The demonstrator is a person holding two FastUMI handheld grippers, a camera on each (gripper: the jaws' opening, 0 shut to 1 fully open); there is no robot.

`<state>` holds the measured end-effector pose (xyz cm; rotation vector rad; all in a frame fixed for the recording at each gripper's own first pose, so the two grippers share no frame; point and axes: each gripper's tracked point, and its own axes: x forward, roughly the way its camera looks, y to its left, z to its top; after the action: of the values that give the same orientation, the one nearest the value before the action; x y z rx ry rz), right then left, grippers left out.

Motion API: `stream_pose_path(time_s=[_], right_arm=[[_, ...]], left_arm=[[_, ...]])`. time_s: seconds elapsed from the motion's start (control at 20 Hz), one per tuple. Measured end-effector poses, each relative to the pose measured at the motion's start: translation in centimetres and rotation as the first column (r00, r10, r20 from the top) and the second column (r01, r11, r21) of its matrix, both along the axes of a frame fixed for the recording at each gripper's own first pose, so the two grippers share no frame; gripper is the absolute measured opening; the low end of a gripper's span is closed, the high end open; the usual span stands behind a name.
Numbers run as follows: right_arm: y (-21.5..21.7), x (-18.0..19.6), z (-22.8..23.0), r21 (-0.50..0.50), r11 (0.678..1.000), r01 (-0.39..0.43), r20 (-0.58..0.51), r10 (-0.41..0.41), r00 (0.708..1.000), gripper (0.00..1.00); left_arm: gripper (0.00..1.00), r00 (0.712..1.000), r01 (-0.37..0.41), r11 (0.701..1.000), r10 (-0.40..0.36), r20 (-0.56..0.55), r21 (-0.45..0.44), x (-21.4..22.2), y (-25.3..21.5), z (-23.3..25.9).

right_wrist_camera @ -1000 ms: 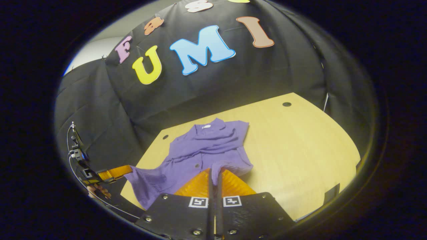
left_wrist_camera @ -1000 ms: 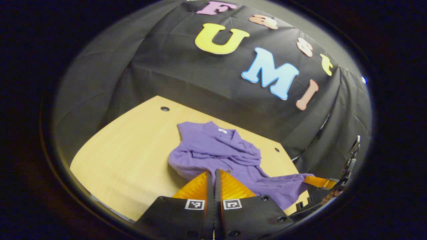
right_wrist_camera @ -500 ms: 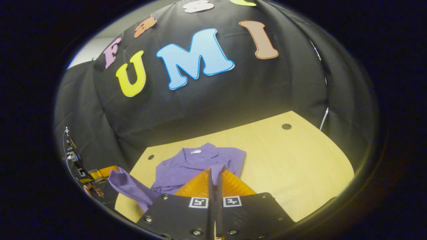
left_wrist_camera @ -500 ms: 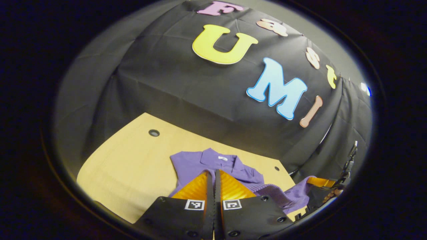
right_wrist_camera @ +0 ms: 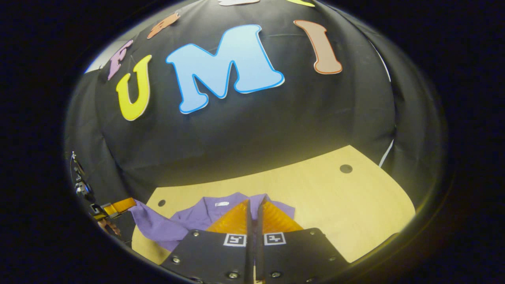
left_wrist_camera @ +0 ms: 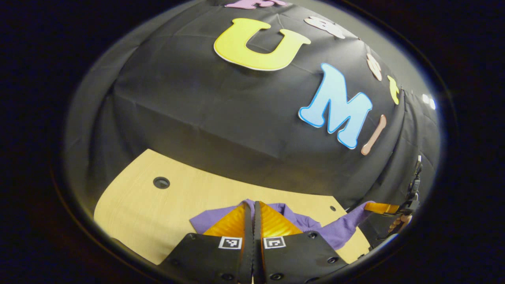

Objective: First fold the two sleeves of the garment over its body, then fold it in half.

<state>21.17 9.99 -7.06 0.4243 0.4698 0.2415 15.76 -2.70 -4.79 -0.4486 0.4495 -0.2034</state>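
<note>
Both grippers' fingers point(left_wrist_camera: 247, 215) stay clenched on the purple garment's point(right_wrist_camera: 185, 221) hem, now carried forward over its collar point(right_wrist_camera: 223, 202). Judging by that, the half-fold is nearly closed; lowering and releasing remain.

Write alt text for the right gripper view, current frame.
The right gripper is shut on a fold of the purple shirt, which lies on the light wooden table with its collar toward the black cloth wall. At far left, the left gripper pinches another part of the shirt.
</note>
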Motion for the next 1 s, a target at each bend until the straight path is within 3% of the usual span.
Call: stream_pose_path(time_s=[0.4,0.65,1.0], right_arm=[[1.4,8.4,-6.0,-0.100,0.994,0.040,-0.105,-0.050,0.993,0.02],[2.5,11.4,-9.9,-0.153,0.986,0.067,-0.144,-0.089,0.986,0.02],[3.0,12.7,-13.1,-0.177,0.980,0.093,-0.196,-0.127,0.972,0.03]], left_arm=[[0.06,0.998,0.002,1.000,-0.002,-0.070,0.001,8.4,0.6,-7.4],[0.06,0.993,-0.027,0.997,0.035,-0.112,0.071,9.4,1.6,-11.9],[0.06,0.985,-0.032,0.985,0.060,-0.161,0.167,9.9,2.1,-16.1]])
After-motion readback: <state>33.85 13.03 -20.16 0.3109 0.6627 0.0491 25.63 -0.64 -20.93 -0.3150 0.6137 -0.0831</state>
